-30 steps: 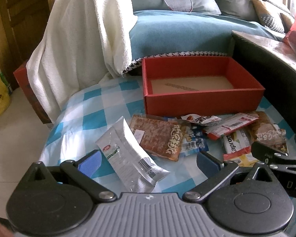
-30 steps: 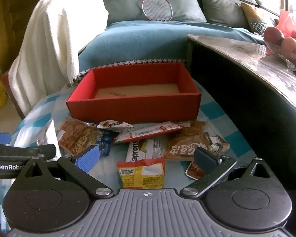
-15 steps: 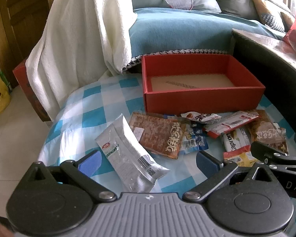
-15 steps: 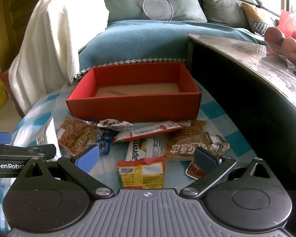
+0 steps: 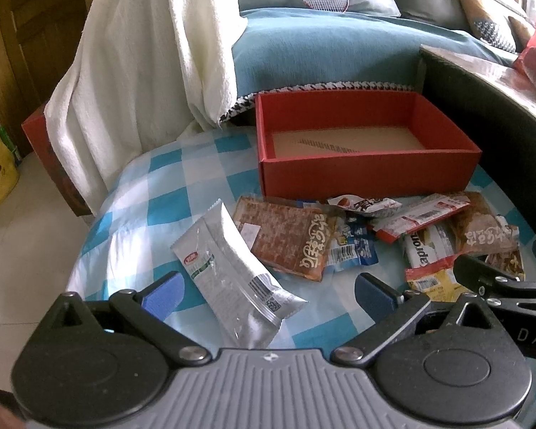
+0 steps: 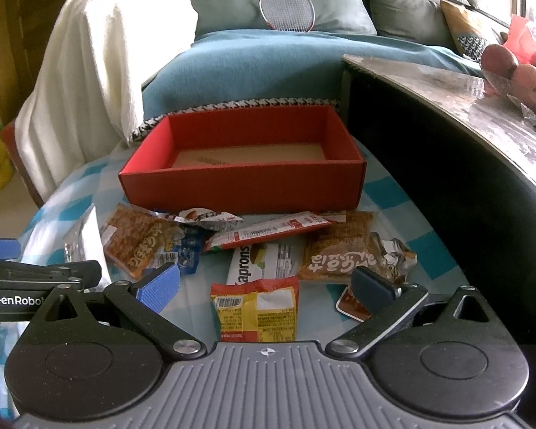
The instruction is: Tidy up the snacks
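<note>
Left wrist view: left gripper (image 5: 268, 291) spread wide, holding nothing, white packet (image 5: 232, 279) lying between jaws. Right gripper (image 6: 264, 284) wide open, empty, yellow packet (image 6: 257, 312) between jaws. Red box (image 6: 239, 189) beyond snack pile, toward checkered cloth (image 5: 153, 193) far edge.

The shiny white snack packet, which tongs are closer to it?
Left. The white packet lies right between the open left tongs. The right tongs sit off to its right, over the yellow packet.
</note>
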